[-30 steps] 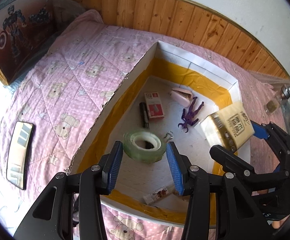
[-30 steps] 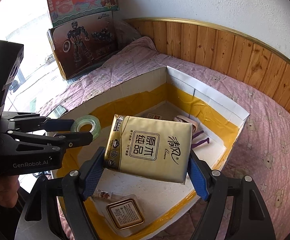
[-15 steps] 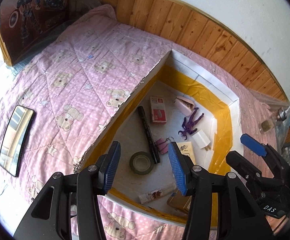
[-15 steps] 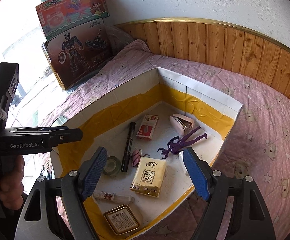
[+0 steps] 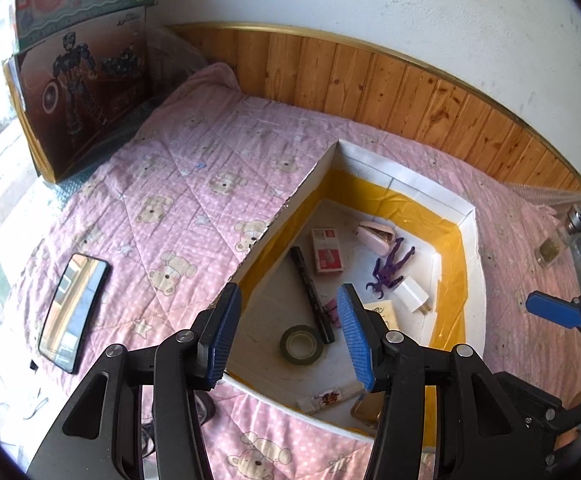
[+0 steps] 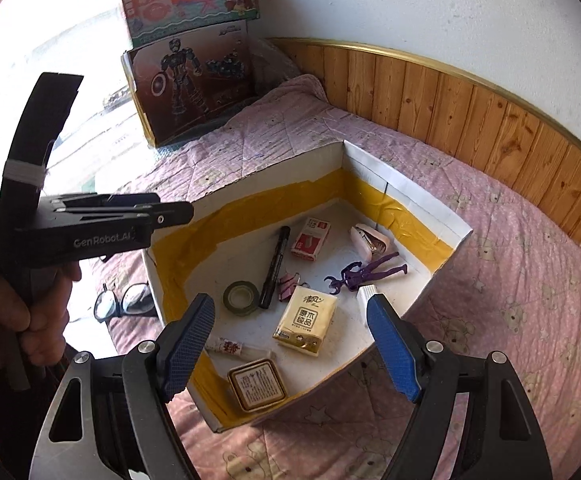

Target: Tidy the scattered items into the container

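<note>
Several small items in taped box (image 6: 406, 200)

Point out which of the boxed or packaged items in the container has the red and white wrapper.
The small red and white box, lying beside the black marker near the container's far wall. The tissue pack is yellow, and the square tin is gold-rimmed.

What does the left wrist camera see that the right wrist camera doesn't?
Only the left wrist view shows the phone lying on the pink quilt. Only the right wrist view shows the glasses beside the box and the square tin inside it. Both show the tape roll, the black marker, the purple figure, the toy cartons and both open grippers, the left gripper and the right gripper.
</note>
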### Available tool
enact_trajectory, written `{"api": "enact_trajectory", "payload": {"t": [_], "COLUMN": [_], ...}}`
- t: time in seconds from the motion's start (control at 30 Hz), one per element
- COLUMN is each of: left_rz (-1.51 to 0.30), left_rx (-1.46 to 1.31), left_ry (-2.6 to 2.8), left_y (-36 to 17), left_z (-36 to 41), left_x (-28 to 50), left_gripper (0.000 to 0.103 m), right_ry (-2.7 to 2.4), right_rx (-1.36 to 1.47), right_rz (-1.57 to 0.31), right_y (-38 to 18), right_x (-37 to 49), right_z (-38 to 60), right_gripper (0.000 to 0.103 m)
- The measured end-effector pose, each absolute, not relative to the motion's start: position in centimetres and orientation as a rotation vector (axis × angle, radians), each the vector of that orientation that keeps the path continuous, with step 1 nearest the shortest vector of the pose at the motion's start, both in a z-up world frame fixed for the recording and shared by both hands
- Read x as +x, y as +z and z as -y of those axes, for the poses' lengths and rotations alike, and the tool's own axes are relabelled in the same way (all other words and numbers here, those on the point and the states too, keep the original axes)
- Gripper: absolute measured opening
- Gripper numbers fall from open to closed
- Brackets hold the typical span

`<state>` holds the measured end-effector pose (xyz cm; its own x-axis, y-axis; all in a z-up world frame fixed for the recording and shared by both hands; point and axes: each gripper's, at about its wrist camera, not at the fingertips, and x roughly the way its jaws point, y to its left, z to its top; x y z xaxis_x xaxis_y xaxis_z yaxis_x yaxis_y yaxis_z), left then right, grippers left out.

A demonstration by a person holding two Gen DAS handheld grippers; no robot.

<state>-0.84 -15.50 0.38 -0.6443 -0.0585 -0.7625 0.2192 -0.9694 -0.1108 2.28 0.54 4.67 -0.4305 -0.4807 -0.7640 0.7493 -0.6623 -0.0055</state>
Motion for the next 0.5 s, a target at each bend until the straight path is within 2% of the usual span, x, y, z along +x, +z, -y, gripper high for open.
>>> {"api": "enact_trajectory", "payload": {"t": [0.17, 0.2, 0.23, 0.37, 0.5], "left_rz": [-0.276, -0.283, -0.296, -0.330, -0.252], "left_rx": [1.229, 1.223, 1.222, 1.190, 1.170], "left_ry": [-2.751, -2.764, -2.776, -2.799, -2.788], "left_y": [0.7, 0.8, 0.8, 1.0, 1.2], "left_z": [14.2, 13.9, 13.7, 13.3, 12.6], "left_x": [-0.5, -0.4, -0.4, -0.1, 0.4], "left_gripper": [0.053, 0.054, 0.061, 0.063, 0.063], "right_ry": [-2.105, -2.106, -2.108, -2.098, -2.103], "right_rx": [0.980, 0.981, 0.986, 1.034, 1.070], "right_rz": [-0.636, -0.675, -0.706, -0.750, -0.763], "right_y": [4.1, 3.8, 3.5, 2.0, 1.1], "right_x": [3.8, 3.9, 4.1, 3.9, 3.6], "right_z": [-1.3, -1.5, -1.7, -2.2, -2.6], "right_gripper": [0.079, 0.079, 0.079, 0.079, 0.079]}}
